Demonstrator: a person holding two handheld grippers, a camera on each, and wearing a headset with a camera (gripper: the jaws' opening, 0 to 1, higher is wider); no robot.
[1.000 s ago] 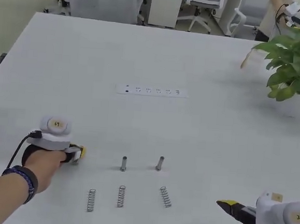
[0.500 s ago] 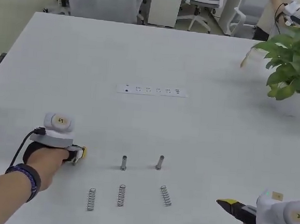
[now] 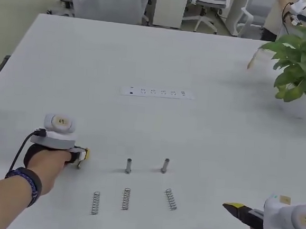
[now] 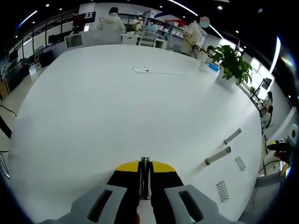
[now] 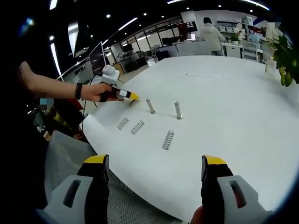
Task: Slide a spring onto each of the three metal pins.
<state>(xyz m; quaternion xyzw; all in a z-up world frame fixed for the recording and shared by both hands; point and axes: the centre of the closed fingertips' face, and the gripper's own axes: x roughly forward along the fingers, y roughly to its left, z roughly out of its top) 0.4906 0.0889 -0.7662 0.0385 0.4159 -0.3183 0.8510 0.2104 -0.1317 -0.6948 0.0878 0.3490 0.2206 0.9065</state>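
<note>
The left gripper (image 3: 83, 154) is sitting low over the white table (image 3: 147, 50), wrapped in the person's left hand (image 3: 46, 162). In the left gripper view its jaws are pinching down narrow on the first pin (image 4: 145, 176), a metal one, which is showing right between the two yellow tips. Whether that pin's foot is touching the table, I cannot tell.

Off to that gripper's right, the second pin (image 3: 128, 165) and the third pin (image 3: 165, 165) are standing upright on the table, apart from each other and roughly in line with the gripper's tips. Both are standing bare, with no spring on them.

On the person's side of that line, three springs are lying flat in a row. The first spring (image 3: 95, 203) is lying closest to the left gripper. The middle spring (image 3: 126, 198) is resting just short of the second pin. The third spring (image 3: 171, 198) is lying at a slant, closest to the right gripper.

The right gripper (image 3: 221, 223) is hanging at the near edge of the table with its jaws spread wide and holding nothing. In its own view the pins and springs are lying ahead of it, between its open jaws, well clear of the tips.

Well beyond the pins, a power strip (image 3: 157, 93) is lying flat, and a leafy plant (image 3: 300, 57) is standing far ahead and to the right of the right gripper.
</note>
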